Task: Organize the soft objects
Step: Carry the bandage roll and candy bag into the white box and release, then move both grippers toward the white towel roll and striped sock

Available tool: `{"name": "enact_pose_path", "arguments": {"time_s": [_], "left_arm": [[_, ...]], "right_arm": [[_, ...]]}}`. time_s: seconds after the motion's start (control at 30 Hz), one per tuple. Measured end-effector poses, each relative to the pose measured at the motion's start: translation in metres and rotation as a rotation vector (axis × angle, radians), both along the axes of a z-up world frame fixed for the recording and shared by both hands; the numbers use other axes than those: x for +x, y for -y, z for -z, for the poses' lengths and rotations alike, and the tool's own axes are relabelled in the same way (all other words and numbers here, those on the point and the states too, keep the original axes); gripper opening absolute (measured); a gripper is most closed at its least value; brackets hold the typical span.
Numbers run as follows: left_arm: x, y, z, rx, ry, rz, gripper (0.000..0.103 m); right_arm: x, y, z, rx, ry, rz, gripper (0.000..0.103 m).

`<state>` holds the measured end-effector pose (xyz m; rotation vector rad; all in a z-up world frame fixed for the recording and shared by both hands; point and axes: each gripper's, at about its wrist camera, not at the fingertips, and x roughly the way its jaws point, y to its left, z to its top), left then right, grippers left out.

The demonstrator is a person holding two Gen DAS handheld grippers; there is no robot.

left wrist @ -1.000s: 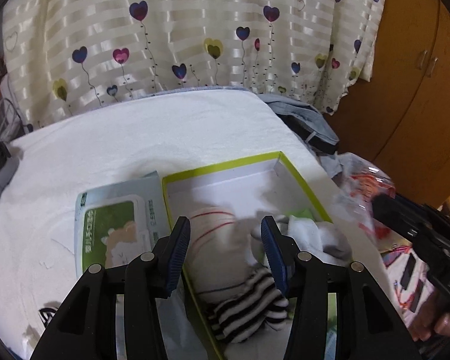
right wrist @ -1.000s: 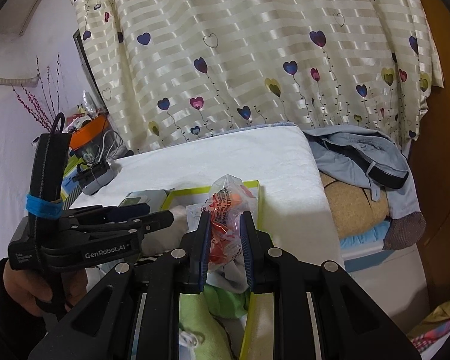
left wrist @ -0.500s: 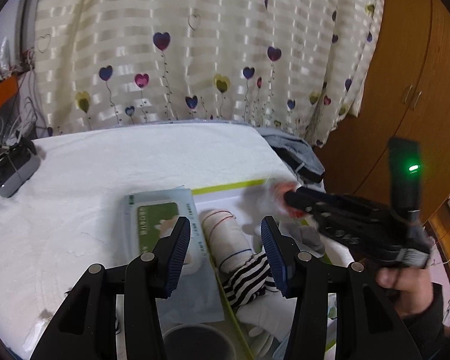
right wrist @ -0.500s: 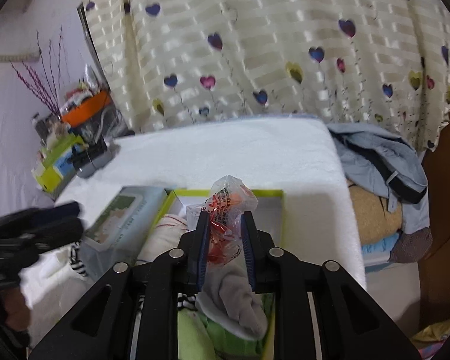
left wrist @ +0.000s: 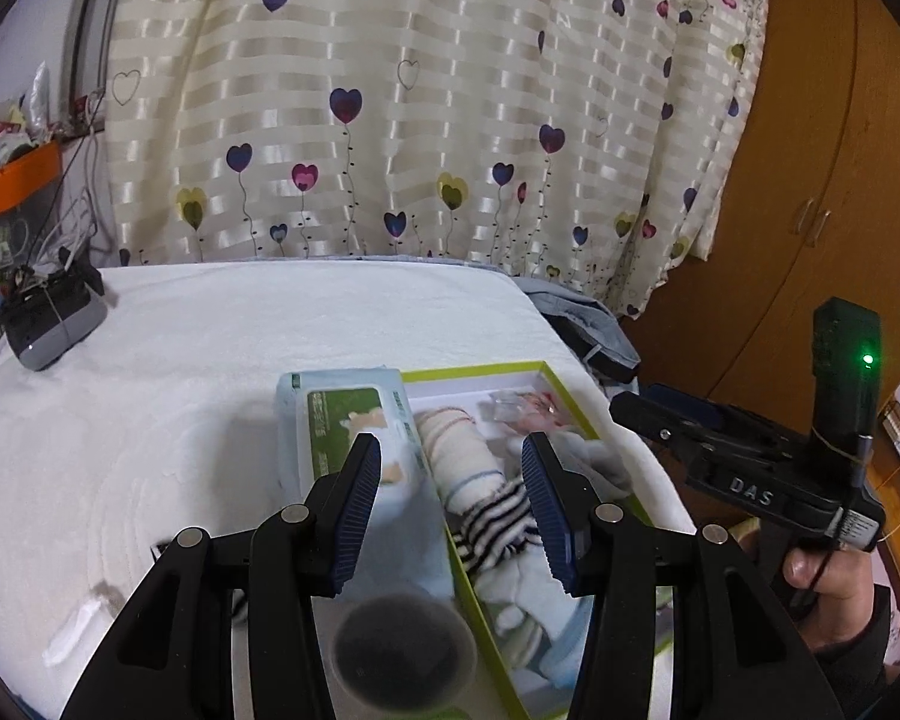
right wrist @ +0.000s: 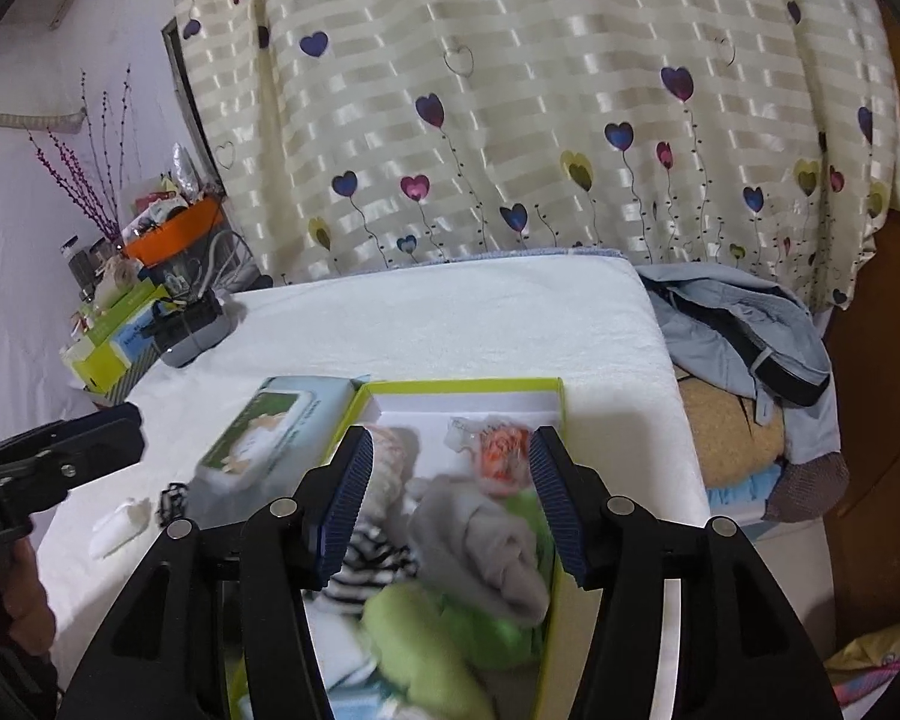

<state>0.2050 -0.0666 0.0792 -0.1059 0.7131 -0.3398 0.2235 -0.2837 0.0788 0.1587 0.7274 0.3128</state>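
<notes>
Over the box: the right hand-held gripper (right wrist: 447,492) is being held with jaws spread; they have just been opening, and nothing is being gripped between them.
Released item: a clear packet with orange print (right wrist: 498,447) is lying at the far end of the green-rimmed box (right wrist: 462,385), apart from both pads.
Left hand-held gripper (left wrist: 453,507): released, empty, being held above the striped sock (left wrist: 498,519).
Wipes pack (left wrist: 342,420): lying just left of the box on the white-covered surface (left wrist: 210,372).
Advice: the jaws are best being kept wide while being lifted clear, so the grey sock (right wrist: 480,546) is not being snagged.
</notes>
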Motion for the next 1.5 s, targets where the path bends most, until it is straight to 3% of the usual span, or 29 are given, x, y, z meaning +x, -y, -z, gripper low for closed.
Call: {"name": "enact_pose_path", "arguments": {"time_s": [0.67,1.5], "left_arm": [[-0.092,-0.030,0.007,-0.024,0.024,-0.046,0.048],[-0.126,-0.081,0.037,-0.090,-0.028,-0.123,0.048]], "right_arm": [[-0.098,-0.045,-0.024,0.007,0.030,-0.074,0.056],[-0.126,-0.099,-0.017,-0.009,-0.006,-0.199,0.055]]}}
